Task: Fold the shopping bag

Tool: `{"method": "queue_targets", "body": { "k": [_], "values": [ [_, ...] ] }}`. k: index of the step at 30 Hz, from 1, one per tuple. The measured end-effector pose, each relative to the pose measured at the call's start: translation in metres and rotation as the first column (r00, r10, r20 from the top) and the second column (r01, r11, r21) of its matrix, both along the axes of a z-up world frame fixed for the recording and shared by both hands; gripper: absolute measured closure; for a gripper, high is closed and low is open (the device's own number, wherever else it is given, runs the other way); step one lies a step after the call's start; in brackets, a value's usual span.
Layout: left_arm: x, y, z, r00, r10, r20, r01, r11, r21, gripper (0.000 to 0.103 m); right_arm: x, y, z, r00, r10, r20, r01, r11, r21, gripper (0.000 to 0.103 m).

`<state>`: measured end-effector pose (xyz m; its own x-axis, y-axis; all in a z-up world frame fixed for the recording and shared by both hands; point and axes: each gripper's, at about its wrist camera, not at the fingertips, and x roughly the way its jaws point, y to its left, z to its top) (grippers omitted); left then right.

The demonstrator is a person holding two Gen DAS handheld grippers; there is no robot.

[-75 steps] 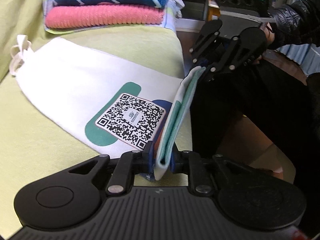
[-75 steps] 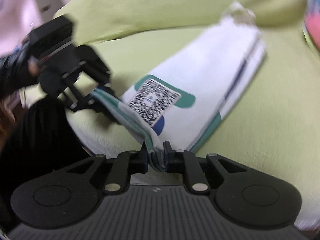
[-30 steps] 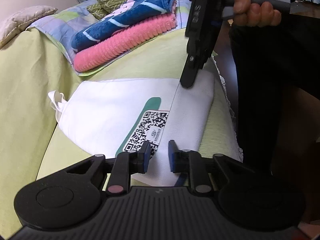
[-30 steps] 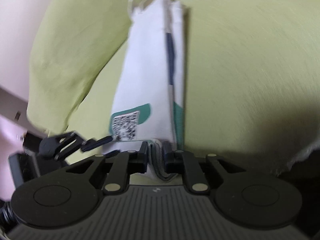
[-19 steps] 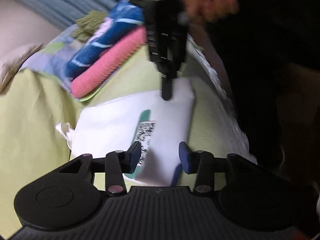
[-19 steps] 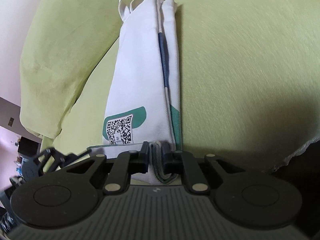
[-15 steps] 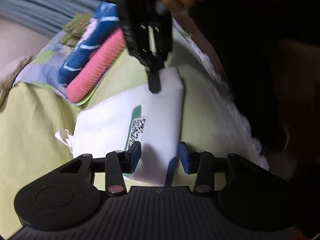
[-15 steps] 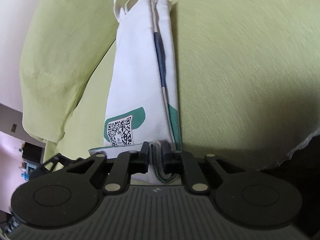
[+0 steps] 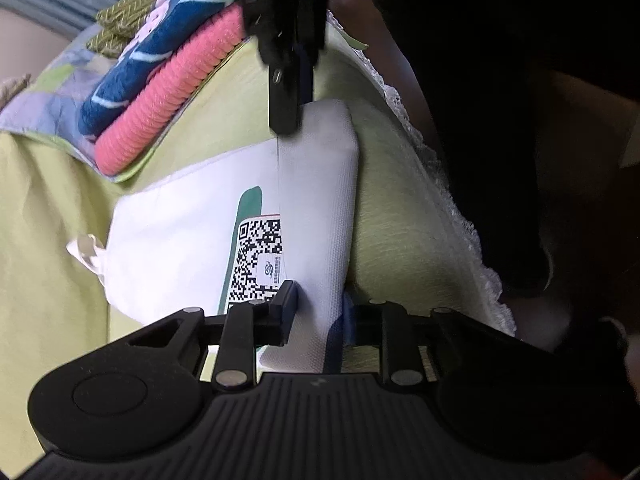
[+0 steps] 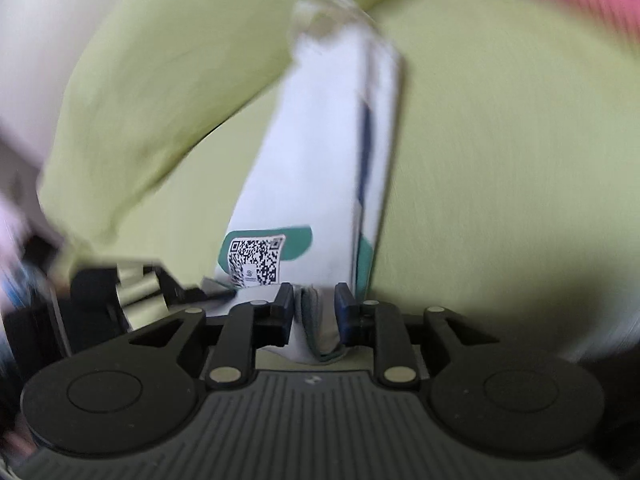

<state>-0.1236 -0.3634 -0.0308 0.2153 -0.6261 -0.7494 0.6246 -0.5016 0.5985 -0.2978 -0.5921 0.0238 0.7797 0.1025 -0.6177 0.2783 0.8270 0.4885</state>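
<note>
The white shopping bag (image 9: pixel 180 240) with a QR code and green print lies flat on the green sofa cushion (image 9: pixel 400 220). Its near end is folded over as a plain white flap (image 9: pixel 320 200) covering part of the code. My left gripper (image 9: pixel 318 308) is open and straddles the flap's near corner, gripping nothing. My right gripper (image 9: pixel 286 124) comes down from above onto the flap's far corner. In the right wrist view, which is blurred, the right gripper (image 10: pixel 314 308) is shut on the bag's (image 10: pixel 312 160) layered edge. The left gripper (image 10: pixel 180 292) appears low at the left.
Folded pink and blue towels (image 9: pixel 168 64) are stacked on a patterned cloth at the back of the cushion. The cushion's lace-trimmed edge (image 9: pixel 460 220) drops off to the right, where a person in dark clothes (image 9: pixel 500 100) stands. The green backrest (image 10: pixel 160 60) rises behind the bag's handles.
The raised end of the bag has been laid over as a flap. My left gripper has opened and let go of it. The right gripper still holds the far corner, and its view has swung.
</note>
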Motion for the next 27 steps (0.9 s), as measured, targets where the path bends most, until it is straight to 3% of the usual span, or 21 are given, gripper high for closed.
{"method": "queue_targets", "body": {
  "k": [2, 5, 7, 9, 13, 15, 16, 20, 24, 27],
  "values": [
    [0.004, -0.002, 0.003, 0.999, 0.011, -0.03, -0.01, 1.0, 0.009, 0.076, -0.005, 0.023, 0.019, 0.995, 0.093, 0.018, -0.087, 0.971, -0.221, 0.072],
    [0.01, -0.005, 0.009, 0.997, 0.027, -0.077, -0.025, 0.999, 0.022, 0.076, -0.005, 0.071, 0.028, 0.959, 0.282, -0.04, -0.262, 0.817, -0.515, 0.064],
    [0.014, -0.006, 0.014, 0.994, 0.033, -0.105, -0.03, 0.999, 0.033, 0.076, -0.001, 0.103, 0.023, 0.912, 0.391, -0.127, -0.374, 0.659, -0.653, 0.065],
    [0.02, -0.009, 0.017, 0.99, 0.042, -0.138, -0.036, 0.998, 0.047, 0.076, 0.002, 0.13, 0.004, 0.862, 0.443, -0.247, -0.452, 0.45, -0.77, 0.065],
    [0.034, -0.015, 0.026, 0.973, 0.065, -0.221, -0.047, 0.995, 0.088, 0.075, 0.013, 0.159, -0.037, 0.782, 0.454, -0.426, -0.527, 0.117, -0.842, 0.066],
    [0.04, -0.018, 0.03, 0.967, 0.063, -0.249, -0.037, 0.993, 0.109, 0.075, 0.017, 0.162, -0.054, 0.757, 0.437, -0.486, -0.538, -0.006, -0.843, 0.068],
    [0.043, -0.019, 0.031, 0.963, 0.061, -0.261, -0.031, 0.992, 0.119, 0.075, 0.018, 0.162, -0.058, 0.75, 0.437, -0.497, -0.533, -0.046, -0.845, 0.068],
    [0.053, -0.023, 0.035, 0.956, 0.041, -0.29, 0.003, 0.989, 0.15, 0.069, 0.023, 0.158, -0.056, 0.736, 0.451, -0.505, -0.53, -0.08, -0.844, 0.068],
    [0.065, -0.029, 0.038, 0.938, 0.043, -0.344, 0.025, 0.981, 0.192, 0.068, 0.033, 0.146, -0.046, 0.75, 0.439, -0.494, -0.545, -0.013, -0.838, 0.07],
    [0.074, -0.031, 0.039, 0.918, 0.064, -0.391, 0.022, 0.977, 0.212, 0.068, 0.032, 0.148, -0.052, 0.739, 0.447, -0.504, -0.546, -0.04, -0.837, 0.082]
  ]
}}
